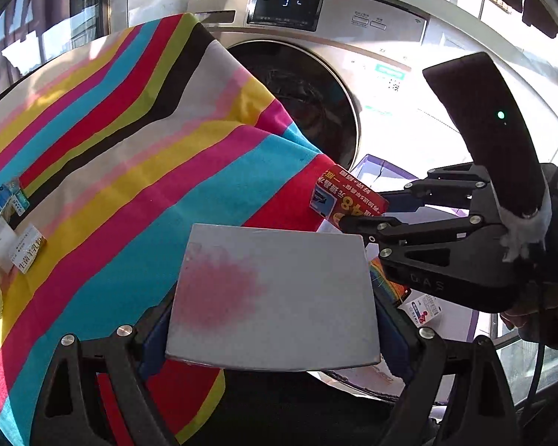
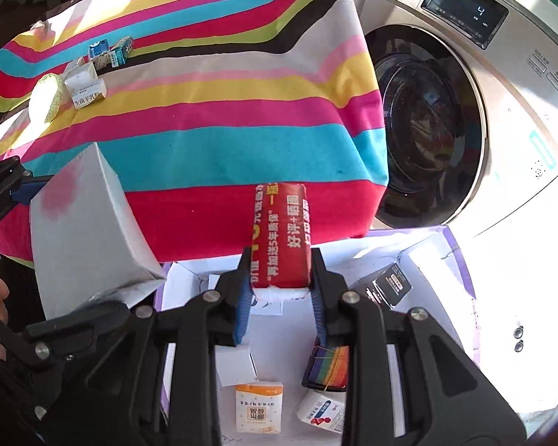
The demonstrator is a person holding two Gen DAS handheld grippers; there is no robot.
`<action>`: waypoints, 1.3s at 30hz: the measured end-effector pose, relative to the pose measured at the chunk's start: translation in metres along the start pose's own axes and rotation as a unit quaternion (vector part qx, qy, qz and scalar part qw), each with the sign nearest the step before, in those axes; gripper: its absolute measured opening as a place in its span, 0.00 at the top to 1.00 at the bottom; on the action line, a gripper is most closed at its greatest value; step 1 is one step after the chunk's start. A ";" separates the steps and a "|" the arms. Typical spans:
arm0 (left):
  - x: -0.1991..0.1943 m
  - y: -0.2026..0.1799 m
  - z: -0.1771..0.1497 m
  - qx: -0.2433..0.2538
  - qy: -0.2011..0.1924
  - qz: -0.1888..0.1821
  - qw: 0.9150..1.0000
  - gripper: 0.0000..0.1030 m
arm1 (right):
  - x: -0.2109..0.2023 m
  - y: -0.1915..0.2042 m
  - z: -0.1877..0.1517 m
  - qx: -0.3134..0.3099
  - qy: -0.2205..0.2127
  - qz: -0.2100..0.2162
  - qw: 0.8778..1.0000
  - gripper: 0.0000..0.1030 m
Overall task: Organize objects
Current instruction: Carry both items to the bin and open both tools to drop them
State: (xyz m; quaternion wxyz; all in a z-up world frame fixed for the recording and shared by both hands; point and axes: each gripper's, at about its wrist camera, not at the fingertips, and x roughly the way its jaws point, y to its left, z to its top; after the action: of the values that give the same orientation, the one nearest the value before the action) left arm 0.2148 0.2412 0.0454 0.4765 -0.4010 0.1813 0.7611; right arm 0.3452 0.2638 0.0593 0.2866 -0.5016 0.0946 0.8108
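My left gripper (image 1: 275,334) is shut on a large grey box (image 1: 275,297) with a pink stain, held above the striped tablecloth (image 1: 130,148); the box also shows in the right wrist view (image 2: 82,230). My right gripper (image 2: 281,290) is shut on a red packet (image 2: 281,234) with white Chinese print, held above an open white-and-purple box (image 2: 420,260). The right gripper (image 1: 353,219) and the red packet (image 1: 346,200) also show in the left wrist view. Inside the open box lie a rainbow box (image 2: 327,368), an orange-white box (image 2: 258,407), a black box (image 2: 387,286) and a small white box (image 2: 320,412).
A front-loading washing machine (image 2: 446,119) stands behind, door shut. On the striped table lie several small boxes (image 2: 89,85) and a pale yellow sponge (image 2: 46,98). The table edge (image 2: 241,208) drops just before the open box.
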 end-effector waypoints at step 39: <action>0.006 -0.005 0.022 0.015 0.000 0.030 0.999 0.00 | 0.028 -0.027 0.016 0.074 0.053 -0.047 0.995 0.39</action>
State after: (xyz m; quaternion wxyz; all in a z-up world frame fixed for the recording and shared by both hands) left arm 0.2084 0.2618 0.0551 0.4594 -0.3882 0.2051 0.7722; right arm 0.3389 0.3030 0.0457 0.3552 -0.5248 0.1462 0.7596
